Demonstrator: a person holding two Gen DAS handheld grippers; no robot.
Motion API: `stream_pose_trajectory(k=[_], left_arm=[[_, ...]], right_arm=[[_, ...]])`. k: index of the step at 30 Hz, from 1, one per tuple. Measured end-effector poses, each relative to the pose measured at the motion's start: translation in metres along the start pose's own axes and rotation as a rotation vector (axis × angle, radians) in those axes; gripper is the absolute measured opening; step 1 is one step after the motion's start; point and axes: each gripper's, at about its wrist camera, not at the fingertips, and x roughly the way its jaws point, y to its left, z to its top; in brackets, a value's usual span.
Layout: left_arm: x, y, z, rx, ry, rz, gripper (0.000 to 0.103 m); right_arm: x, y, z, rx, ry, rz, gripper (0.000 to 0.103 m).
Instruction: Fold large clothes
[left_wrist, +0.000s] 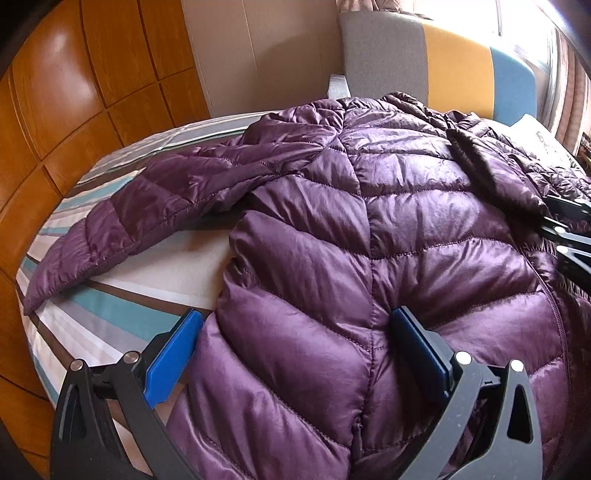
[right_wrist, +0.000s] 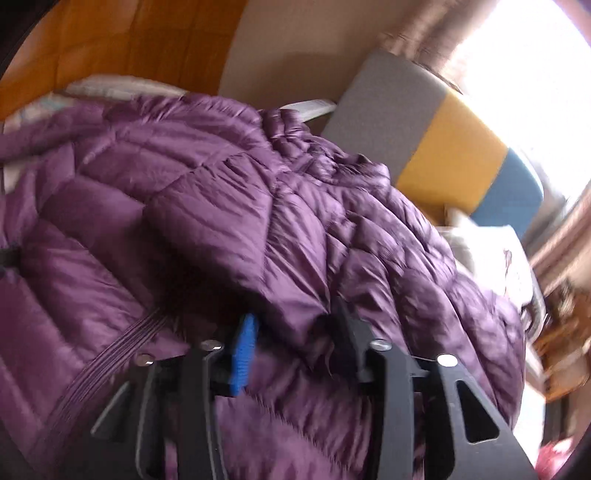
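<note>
Jacket: a purple quilted puffer jacket (left_wrist: 369, 229) lies spread on the bed (left_wrist: 110, 306), over its striped sheet.
Sleeve: one sleeve (left_wrist: 122, 221) stretches out flat to the left, on the sheet.
Left tool: the left tool (left_wrist: 295, 354) hangs wide open over the jacket's lower part, its blue pads apart with fabric bulging between them, not pinched.
Right tool: the right tool (right_wrist: 291, 343) is partly open; a fold of jacket sits between its pads, unclamped.
Background: a grey, yellow and blue headboard (left_wrist: 443, 66) stands behind.
</note>
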Motion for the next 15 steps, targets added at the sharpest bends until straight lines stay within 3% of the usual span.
stream_pose_trajectory(k=[4, 6, 11, 12, 15], left_arm=[[-0.012, -0.004, 0.013, -0.03, 0.001, -0.061, 0.101], [-0.021, -0.009, 0.027, -0.061, -0.033, -0.105, 0.101], [-0.023, -0.043, 0.065, -0.032, -0.072, -0.176, 0.097], [-0.02, -0.055, 0.077, -0.027, -0.083, -0.221, 0.096], [0.004, -0.09, 0.1, 0.021, -0.041, -0.268, 0.077]], right_arm=[[-0.024, -0.033, -0.017, 0.182, -0.017, -0.027, 0.045], [-0.035, -0.051, -0.031, 0.288, -0.017, -0.081, 0.045], [-0.037, -0.09, -0.058, 0.462, 0.02, -0.229, 0.045], [-0.041, -0.099, -0.066, 0.519, 0.019, -0.248, 0.045], [-0.052, -0.116, -0.085, 0.647, -0.011, -0.299, 0.045]])
